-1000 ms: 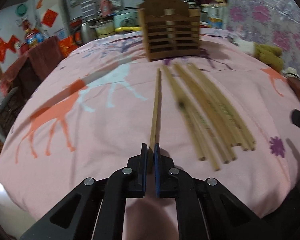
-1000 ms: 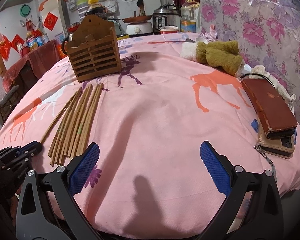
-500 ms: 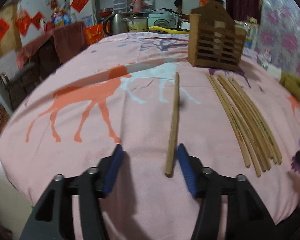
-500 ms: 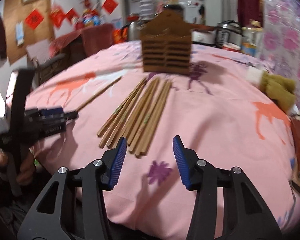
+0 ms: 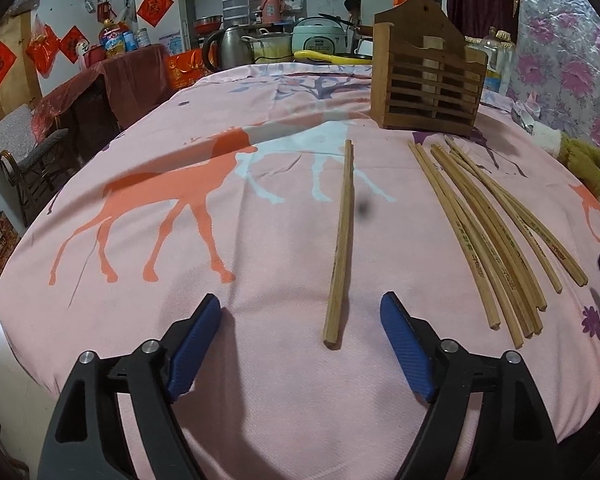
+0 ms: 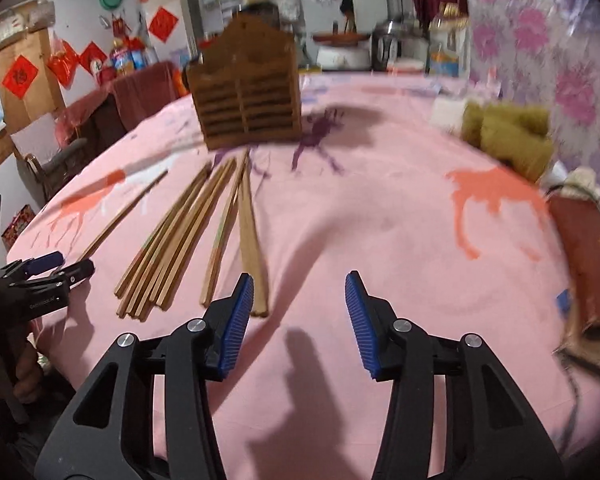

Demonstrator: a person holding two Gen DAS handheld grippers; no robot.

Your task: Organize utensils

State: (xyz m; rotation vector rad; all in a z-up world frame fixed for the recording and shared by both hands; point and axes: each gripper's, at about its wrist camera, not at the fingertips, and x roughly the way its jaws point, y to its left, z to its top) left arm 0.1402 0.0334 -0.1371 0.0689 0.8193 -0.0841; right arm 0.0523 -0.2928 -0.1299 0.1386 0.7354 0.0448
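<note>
A pair of wooden chopsticks (image 5: 342, 240) lies alone on the pink cloth, its near end just ahead of my open left gripper (image 5: 300, 336), which holds nothing. A bunch of several chopsticks (image 5: 496, 236) lies to its right. A brown slatted wooden holder (image 5: 426, 88) stands upright behind them. In the right wrist view my right gripper (image 6: 300, 312) is open and empty, its left pad (image 6: 236, 320) next to the near end of the rightmost chopsticks (image 6: 252, 236) of the bunch (image 6: 172, 240). The holder (image 6: 248, 100) stands beyond. The left gripper (image 6: 44, 272) shows at the left edge.
A pink cloth with animal prints (image 5: 160, 200) covers the round table. A green-brown towel (image 6: 504, 136) and a brown wallet on a phone (image 6: 588, 256) lie at the right. Kitchen pots and bottles (image 5: 268, 44) stand behind the table. A chair (image 5: 28, 164) stands at the left.
My left gripper let go of the single chopstick pair and opened wide. My right gripper swung left toward the bunch and narrowed its jaws.
</note>
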